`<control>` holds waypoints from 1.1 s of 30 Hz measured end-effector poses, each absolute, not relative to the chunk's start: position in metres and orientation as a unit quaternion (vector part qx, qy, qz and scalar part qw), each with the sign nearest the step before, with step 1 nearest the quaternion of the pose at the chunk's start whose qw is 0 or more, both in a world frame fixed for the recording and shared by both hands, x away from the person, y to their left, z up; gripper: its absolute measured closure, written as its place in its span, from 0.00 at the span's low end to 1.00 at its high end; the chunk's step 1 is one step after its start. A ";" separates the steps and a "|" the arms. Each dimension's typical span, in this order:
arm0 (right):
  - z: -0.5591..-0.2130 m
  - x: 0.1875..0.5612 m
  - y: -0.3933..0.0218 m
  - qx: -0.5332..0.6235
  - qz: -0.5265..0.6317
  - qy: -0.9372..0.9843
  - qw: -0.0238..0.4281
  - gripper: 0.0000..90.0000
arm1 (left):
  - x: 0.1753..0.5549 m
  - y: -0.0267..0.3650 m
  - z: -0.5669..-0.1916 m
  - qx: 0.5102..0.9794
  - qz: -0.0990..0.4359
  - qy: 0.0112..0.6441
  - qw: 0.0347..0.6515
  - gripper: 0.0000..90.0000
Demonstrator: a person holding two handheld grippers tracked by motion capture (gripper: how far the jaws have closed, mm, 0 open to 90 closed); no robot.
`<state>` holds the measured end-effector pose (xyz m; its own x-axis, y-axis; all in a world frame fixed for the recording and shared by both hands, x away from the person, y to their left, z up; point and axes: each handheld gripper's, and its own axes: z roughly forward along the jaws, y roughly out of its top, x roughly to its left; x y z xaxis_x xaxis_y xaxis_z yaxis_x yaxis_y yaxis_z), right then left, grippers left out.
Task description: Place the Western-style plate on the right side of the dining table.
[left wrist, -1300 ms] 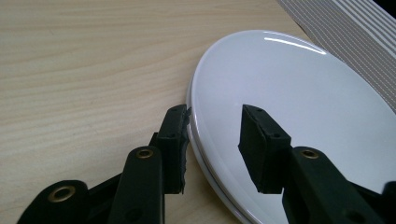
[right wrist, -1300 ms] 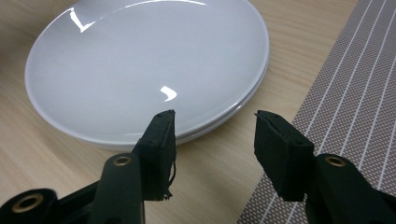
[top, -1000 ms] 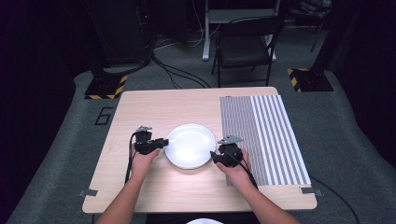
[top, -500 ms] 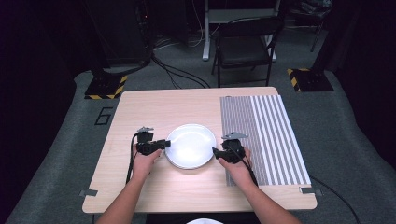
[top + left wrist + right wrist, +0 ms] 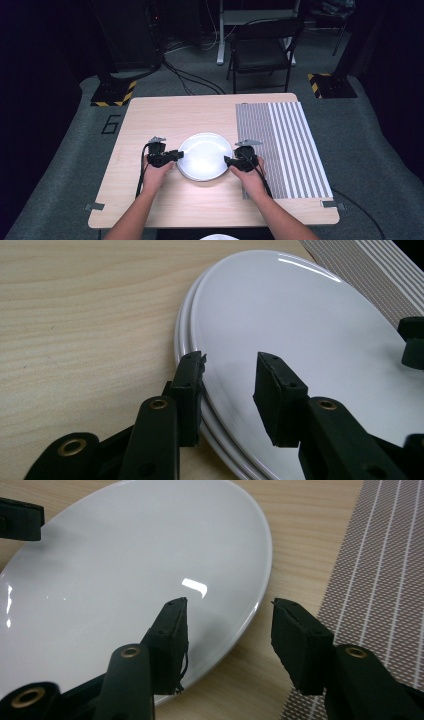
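A light wooden tabletop (image 5: 160,120) stands on grey carpet floor (image 5: 75,150) in a dim room with dark surroundings. Behind it sits a black folding chair (image 5: 262,47); black cables (image 5: 192,80) cross the floor, and yellow-and-black striped floor plates (image 5: 114,93) lie at both sides.

The high view looks forward and steeply down from above the person's side, taking in the whole worktop (image 5: 165,200) from a distance, with floor and a chair (image 5: 262,50) beyond. The left gripper view sits low and close, looking along its claw (image 5: 230,375) across the white plates (image 5: 300,325). The right gripper view, equally close, faces back across the same plates (image 5: 115,570). All three views share the plates and the striped mat (image 5: 285,145).
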<state>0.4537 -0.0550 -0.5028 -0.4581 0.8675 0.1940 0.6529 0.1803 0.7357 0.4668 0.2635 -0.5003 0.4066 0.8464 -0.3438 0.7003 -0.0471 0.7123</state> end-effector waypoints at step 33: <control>-0.500 0.459 -0.056 0.539 0.399 0.730 0.127 0.58 | 0.468 0.253 -0.504 0.716 0.072 0.538 0.439 0.71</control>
